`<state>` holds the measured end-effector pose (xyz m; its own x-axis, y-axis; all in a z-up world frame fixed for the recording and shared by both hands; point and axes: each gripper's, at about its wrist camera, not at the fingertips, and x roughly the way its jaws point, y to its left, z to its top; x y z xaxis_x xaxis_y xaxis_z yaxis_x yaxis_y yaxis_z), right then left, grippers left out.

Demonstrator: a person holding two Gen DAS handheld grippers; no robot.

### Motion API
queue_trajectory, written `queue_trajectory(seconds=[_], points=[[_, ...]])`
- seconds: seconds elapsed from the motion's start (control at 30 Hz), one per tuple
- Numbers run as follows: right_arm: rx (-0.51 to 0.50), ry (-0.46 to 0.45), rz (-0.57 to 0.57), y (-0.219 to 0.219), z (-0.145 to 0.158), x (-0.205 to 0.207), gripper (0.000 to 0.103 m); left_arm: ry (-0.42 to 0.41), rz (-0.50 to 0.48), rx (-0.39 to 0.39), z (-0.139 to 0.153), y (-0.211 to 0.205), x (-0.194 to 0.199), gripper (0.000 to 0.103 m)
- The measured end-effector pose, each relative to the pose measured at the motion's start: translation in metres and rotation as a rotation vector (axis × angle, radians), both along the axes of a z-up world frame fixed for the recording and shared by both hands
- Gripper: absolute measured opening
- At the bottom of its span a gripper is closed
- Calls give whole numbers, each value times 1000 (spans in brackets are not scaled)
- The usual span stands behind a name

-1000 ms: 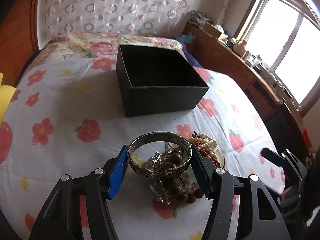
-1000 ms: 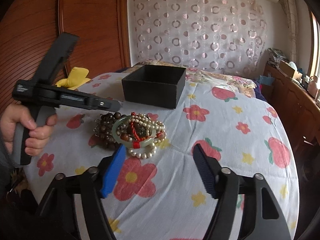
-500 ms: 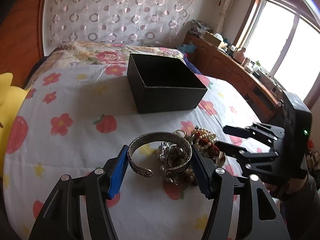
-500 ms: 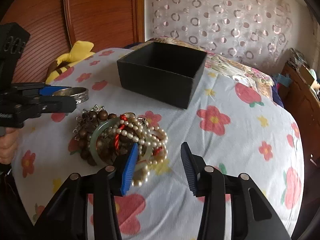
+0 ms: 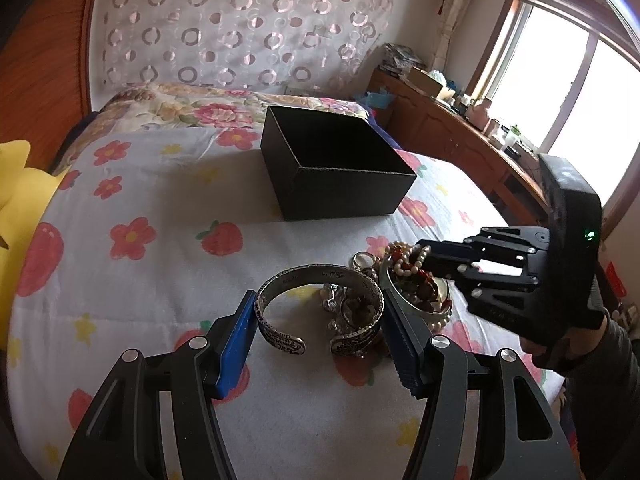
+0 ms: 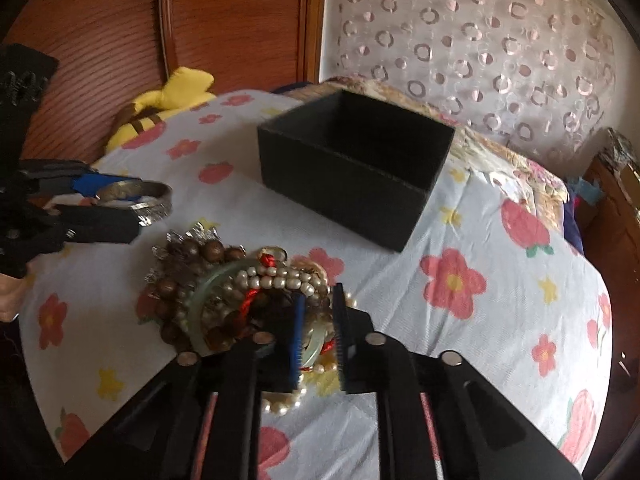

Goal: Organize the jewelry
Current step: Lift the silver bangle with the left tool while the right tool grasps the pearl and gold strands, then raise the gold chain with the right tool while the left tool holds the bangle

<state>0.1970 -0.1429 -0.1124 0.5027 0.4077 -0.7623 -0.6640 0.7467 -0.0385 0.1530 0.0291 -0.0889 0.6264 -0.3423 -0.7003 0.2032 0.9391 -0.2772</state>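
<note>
In the left wrist view our left gripper (image 5: 318, 322) holds the silver cuff (image 5: 319, 309) across its width, one pad on each side, with the gap of the cuff toward the camera. The cuff is above the bedspread (image 5: 160, 272), at about 6 o'clock from the black box (image 5: 340, 184), which stands open on the bed, well apart.

At 3 o'clock from the cuff lies the jewelry pile (image 5: 404, 280), with pearls, red beads and a pale bangle. Our right gripper (image 5: 430, 258) reaches into it from the right.

In the right wrist view the right gripper (image 6: 318, 334) is closing, and the green bangle (image 6: 312, 346) is between the jaws, together with some pearls (image 6: 280, 276). We cannot tell if the pads press on it already. Brown beads (image 6: 180, 276) lie at 9 o'clock in the pile. The box (image 6: 352, 168) is at 12 o'clock, and a yellow toy (image 6: 168, 104) at 10 o'clock.
</note>
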Motion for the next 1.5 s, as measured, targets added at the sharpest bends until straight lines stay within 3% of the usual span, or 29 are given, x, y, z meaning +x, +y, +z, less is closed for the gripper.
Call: queue_trajectory(seconds=[0.33, 0.7, 1.1, 1.27, 1.33, 1.4, 1.5], points=[[101, -107, 18, -8, 50, -17, 10, -22, 7, 7, 5, 1, -7, 58], [120, -224, -6, -14, 101, -29, 10, -50, 11, 5, 16, 1, -13, 58], [61, -74, -86, -28, 56, -15, 10, -54, 16, 3, 19, 2, -14, 58], [77, -61, -106, -38, 52, -20, 12, -54, 16, 4, 19, 2, -14, 58], [98, -74, -110, -44, 55, -22, 10, -53, 15, 4, 19, 2, -14, 58], [108, -90, -107, -47, 59, -25, 1, -53, 14, 6, 19, 2, -15, 58], [86, -92, -108, -49, 58, -24, 1, -51, 11, 9, 19, 0, -17, 58]])
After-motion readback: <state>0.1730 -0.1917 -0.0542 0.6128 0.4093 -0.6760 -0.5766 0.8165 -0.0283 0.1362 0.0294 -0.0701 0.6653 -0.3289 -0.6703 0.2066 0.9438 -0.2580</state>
